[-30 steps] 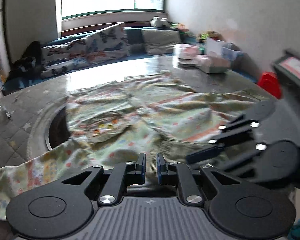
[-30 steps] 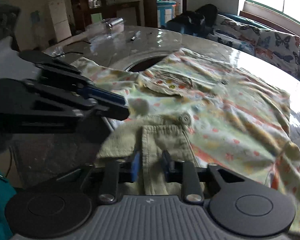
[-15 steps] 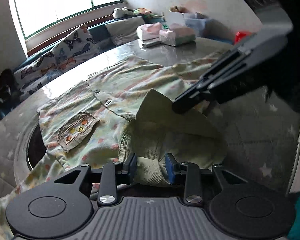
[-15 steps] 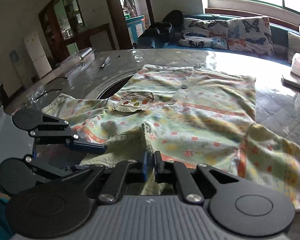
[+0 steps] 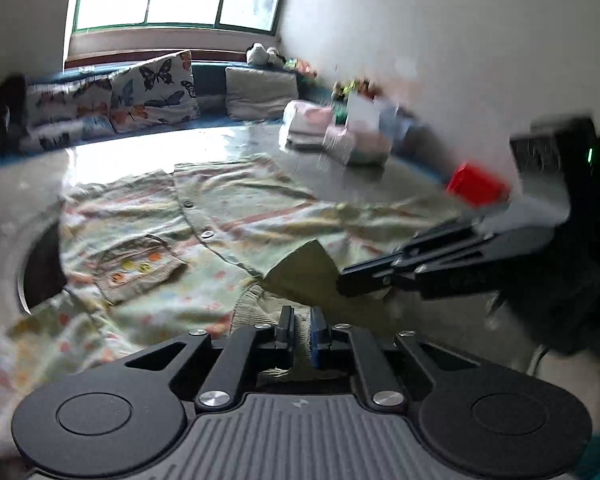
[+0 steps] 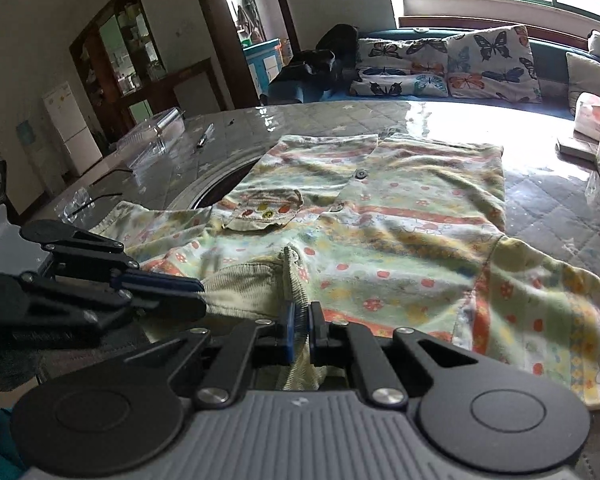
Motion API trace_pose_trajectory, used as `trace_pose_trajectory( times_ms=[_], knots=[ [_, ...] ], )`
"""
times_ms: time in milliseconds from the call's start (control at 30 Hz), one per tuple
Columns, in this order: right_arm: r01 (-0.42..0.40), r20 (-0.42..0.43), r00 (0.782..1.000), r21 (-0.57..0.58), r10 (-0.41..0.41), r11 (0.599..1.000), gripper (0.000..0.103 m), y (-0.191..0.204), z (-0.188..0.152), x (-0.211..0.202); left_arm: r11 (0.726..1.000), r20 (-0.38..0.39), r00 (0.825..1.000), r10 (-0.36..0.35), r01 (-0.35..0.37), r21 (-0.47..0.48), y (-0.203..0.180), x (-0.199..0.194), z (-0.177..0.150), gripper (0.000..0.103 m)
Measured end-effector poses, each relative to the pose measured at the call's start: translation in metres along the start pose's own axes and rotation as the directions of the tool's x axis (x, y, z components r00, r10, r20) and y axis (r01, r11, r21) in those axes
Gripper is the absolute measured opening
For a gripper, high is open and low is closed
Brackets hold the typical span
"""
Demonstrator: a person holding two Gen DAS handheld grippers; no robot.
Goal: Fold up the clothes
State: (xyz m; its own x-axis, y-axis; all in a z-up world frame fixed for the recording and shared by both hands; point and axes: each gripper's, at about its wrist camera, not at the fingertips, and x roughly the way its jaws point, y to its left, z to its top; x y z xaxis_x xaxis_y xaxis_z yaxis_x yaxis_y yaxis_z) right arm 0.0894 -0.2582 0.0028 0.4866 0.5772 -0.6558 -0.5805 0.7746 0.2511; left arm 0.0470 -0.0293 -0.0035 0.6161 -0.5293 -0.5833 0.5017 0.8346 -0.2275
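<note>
One grey quilted table (image 6: 548,208), glossy. One pale patterned button-front shirt (image 6: 400,216) spread flat across it, one chest pocket (image 6: 266,210), collar (image 6: 240,284) at the near edge. Two grippers: left gripper (image 5: 301,330) and right gripper (image 6: 300,326), each clamped on corduroy collar fabric, close together.

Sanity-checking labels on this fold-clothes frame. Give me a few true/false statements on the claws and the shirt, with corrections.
1. Both claws are shut on the shirt's collar. True: the left claw and the right claw each pinch the corduroy collar.
2. The shirt lies button side up. True: buttons and the chest pocket show.
3. The shirt is already folded in half. False: it lies spread open on the table, sleeves out.
4. The pocket is plain white. False: it carries coloured dots.
5. A pen lies on the shirt. False: it lies on the table, apart from it.
</note>
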Motion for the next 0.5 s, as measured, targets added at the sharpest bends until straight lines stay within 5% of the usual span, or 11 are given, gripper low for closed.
trace_pose_trajectory(
  times_ms=[233, 500],
  knots=[
    [-0.041, -0.040, 0.998, -0.069, 0.038, 0.997, 0.005, 0.017, 0.000, 0.006, 0.994, -0.118, 0.993, 0.013, 0.000, 0.110, -0.006, 0.028, -0.016, 0.009],
    [-0.099, -0.122, 0.989, -0.156, 0.080, 0.983, 0.011, 0.035, 0.000, 0.020, 0.994, -0.106, 0.994, 0.016, -0.004, 0.111, -0.006, 0.018, -0.023, 0.015]
  ],
)
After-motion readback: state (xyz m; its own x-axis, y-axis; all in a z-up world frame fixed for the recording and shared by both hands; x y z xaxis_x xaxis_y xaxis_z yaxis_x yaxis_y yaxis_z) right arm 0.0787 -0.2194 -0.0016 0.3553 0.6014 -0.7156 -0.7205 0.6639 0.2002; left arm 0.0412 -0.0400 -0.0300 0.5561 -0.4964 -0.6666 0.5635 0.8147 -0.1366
